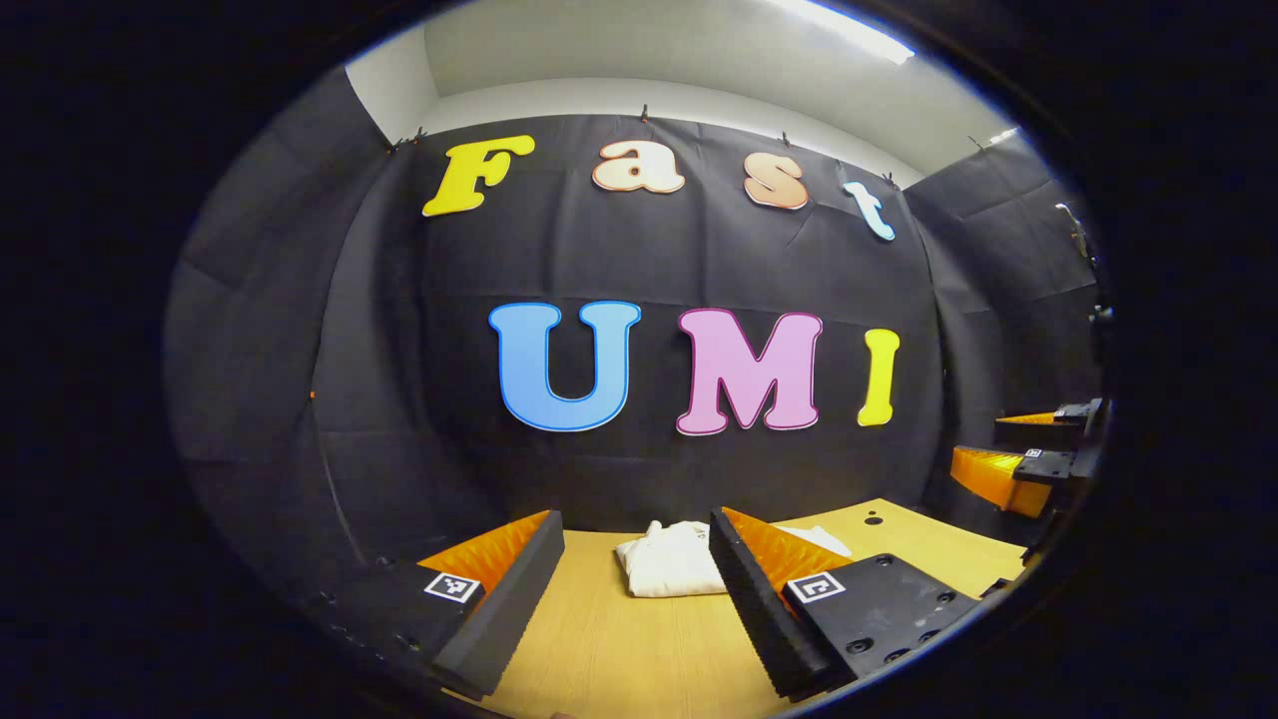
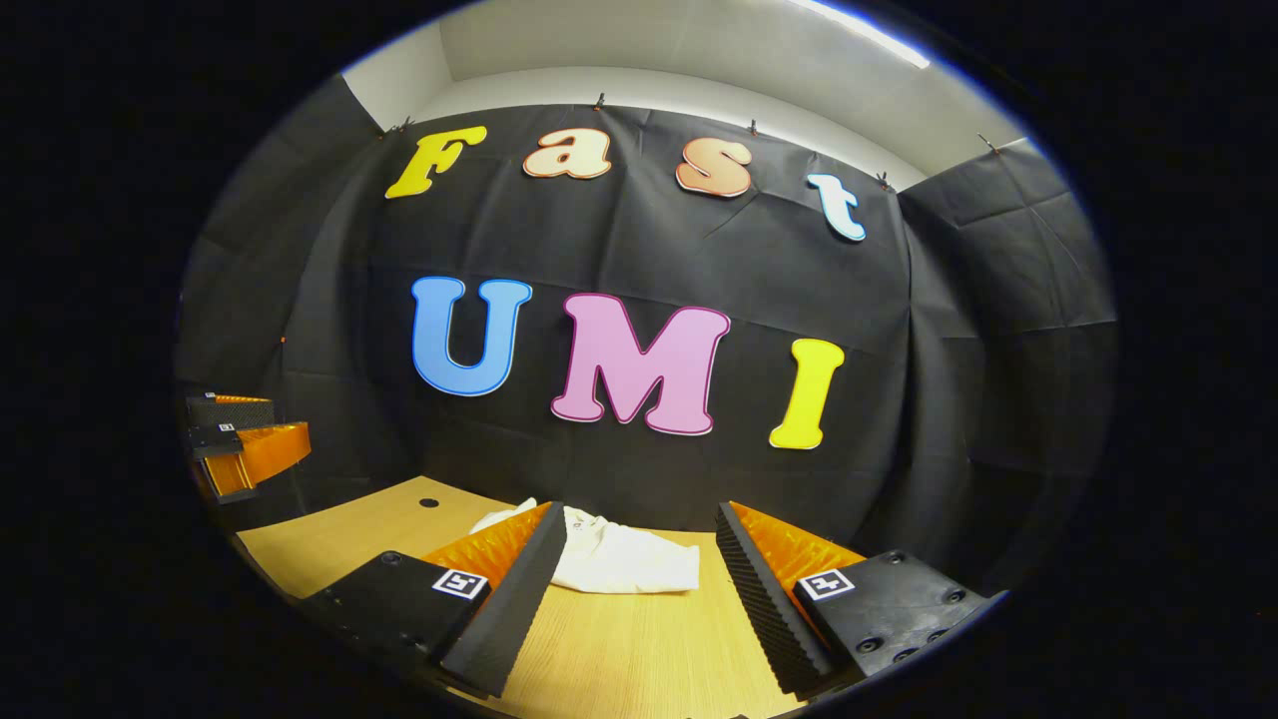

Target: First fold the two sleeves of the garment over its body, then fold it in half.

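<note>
White garment (image 1: pixel 671 561) lies folded into a compact bundle on the far part of a light wooden table (image 1: pixel 619 649), close to the black cloth wall (image 1: pixel 399 399) that closes off the back and sides of the booth. Above the cloth a pale wall and ceiling show, with a strip light (image 1: pixel 849 30) running across the top. Small dark holes (image 1: pixel 874 520) mark the tabletop toward its far edge.

In the left gripper view, the left gripper (image 1: pixel 629 599) hangs above the near part of the table with its jaws spread wide and nothing between them; the garment sits beyond the fingertips, apart from them, partly hidden behind the right-hand finger. The right gripper (image 1: pixel 1028 454) appears at the right edge of that view, raised off the table.

In the right gripper view, the right gripper's own jaws are likewise released and wide, holding nothing. The garment lies past them, its left part hidden behind the left-hand finger. The left gripper shows at the left edge, held above the table.
</note>
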Demonstrator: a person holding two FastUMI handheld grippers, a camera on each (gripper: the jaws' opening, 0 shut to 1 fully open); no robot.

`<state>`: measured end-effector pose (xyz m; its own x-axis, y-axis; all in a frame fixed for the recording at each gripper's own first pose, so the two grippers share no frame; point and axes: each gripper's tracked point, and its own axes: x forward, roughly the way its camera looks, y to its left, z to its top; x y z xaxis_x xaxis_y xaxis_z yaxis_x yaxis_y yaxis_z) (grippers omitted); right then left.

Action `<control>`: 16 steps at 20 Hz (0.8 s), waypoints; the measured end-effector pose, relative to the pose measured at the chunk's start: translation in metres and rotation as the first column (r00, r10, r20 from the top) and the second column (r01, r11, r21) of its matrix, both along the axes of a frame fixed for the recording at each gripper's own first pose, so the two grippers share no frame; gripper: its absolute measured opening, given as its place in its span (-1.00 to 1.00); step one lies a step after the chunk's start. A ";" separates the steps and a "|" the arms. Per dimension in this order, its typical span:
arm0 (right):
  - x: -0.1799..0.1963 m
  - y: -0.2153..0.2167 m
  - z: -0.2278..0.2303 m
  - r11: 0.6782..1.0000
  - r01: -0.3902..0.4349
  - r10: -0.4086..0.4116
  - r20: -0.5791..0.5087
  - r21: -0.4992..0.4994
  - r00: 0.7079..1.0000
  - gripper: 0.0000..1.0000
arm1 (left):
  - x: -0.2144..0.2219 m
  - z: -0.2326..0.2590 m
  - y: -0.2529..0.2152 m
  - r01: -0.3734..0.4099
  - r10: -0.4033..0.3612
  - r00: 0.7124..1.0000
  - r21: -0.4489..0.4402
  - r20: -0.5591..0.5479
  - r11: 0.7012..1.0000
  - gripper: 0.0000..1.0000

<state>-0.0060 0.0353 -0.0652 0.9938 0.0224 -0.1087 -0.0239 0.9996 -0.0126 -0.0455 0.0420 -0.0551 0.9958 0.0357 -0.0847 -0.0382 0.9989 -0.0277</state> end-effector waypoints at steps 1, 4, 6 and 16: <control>0.001 0.002 0.003 1.000 -0.009 0.009 0.010 0.005 1.000 0.93 | 0.001 0.001 0.003 -0.011 0.011 1.000 0.001 -0.001 1.000 0.92; 0.000 0.000 0.005 1.000 -0.008 0.007 0.018 0.014 1.000 0.93 | 0.000 0.005 0.007 -0.031 0.031 0.999 0.006 0.013 0.999 0.91; -0.001 0.000 0.004 1.000 -0.012 0.012 0.018 0.015 1.000 0.92 | 0.001 0.009 0.005 -0.028 0.029 0.999 -0.008 0.033 1.000 0.91; 0.016 -0.010 -0.019 0.991 -0.131 0.131 0.016 0.031 0.991 0.93 | 0.010 -0.011 -0.036 0.045 -0.044 0.999 -0.012 0.032 0.999 0.92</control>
